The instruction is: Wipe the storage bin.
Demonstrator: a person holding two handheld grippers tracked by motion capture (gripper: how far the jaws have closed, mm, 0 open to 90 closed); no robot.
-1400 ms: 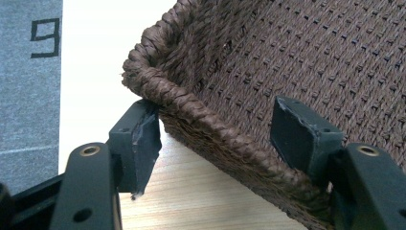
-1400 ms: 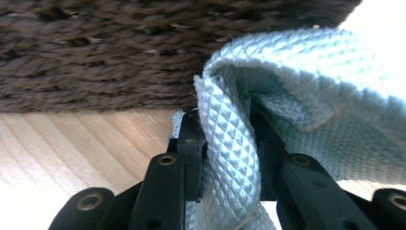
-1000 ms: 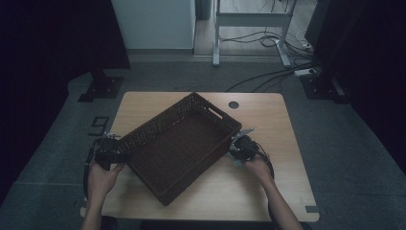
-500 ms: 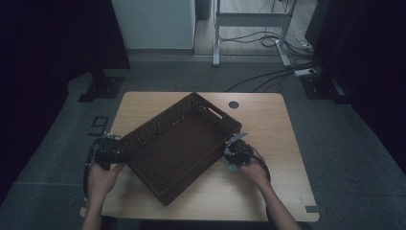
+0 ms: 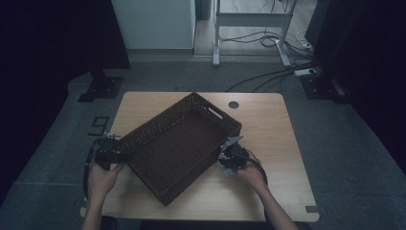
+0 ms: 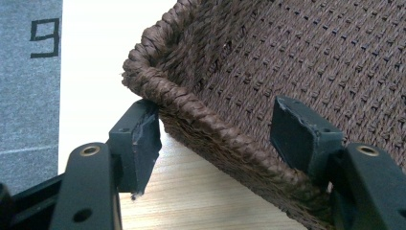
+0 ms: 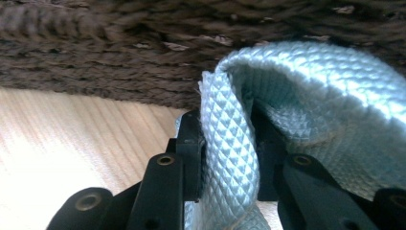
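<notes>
Holding the wicker basket (image 5: 184, 143) steady seems to be the left gripper's (image 6: 215, 139) job: its jaws straddle the braided rim near a corner, one pad outside against the weave, the other inside, not clearly pressing. The right gripper (image 7: 229, 143) is pinched tight on a fold of pale blue waffle-weave cloth (image 7: 306, 96), right up against the basket's outer wall, probably ready to lift it in.

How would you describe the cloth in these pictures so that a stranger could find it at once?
Start at the wooden table and the big brown woven basket on it. Beside the basket's right wall, the right hand-held gripper pinches a pale blue cloth: the one light, diamond-textured thing against dark wicker.
</notes>
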